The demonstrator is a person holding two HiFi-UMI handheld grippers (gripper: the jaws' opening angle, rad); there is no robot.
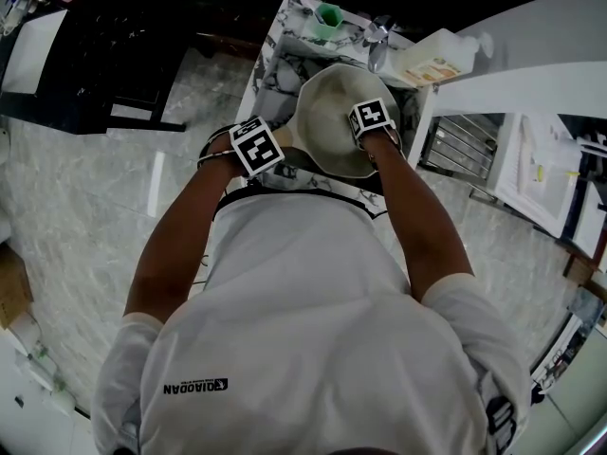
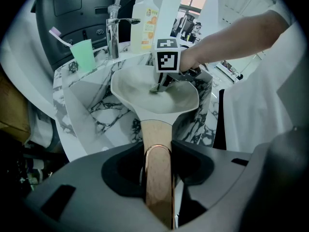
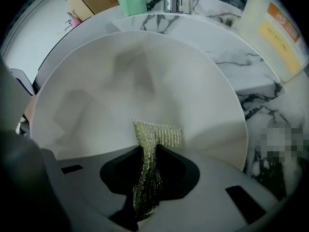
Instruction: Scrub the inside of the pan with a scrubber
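The pan [image 3: 135, 86] hangs over the marble sink [image 2: 91, 115], its wooden handle [image 2: 155, 132] pinched by the left gripper [image 2: 158, 170]. The right gripper [image 3: 147, 178] is clamped on the scrubber [image 3: 158, 135], whose free edge rests on the pan's inside. Only a narrow fold is held (it looks limp), so hard strokes may pull it free. Downward pressure could also twist the handle in the left jaws.

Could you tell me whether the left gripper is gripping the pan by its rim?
No, the left gripper is shut on the wooden handle of the pan, behind its rim.
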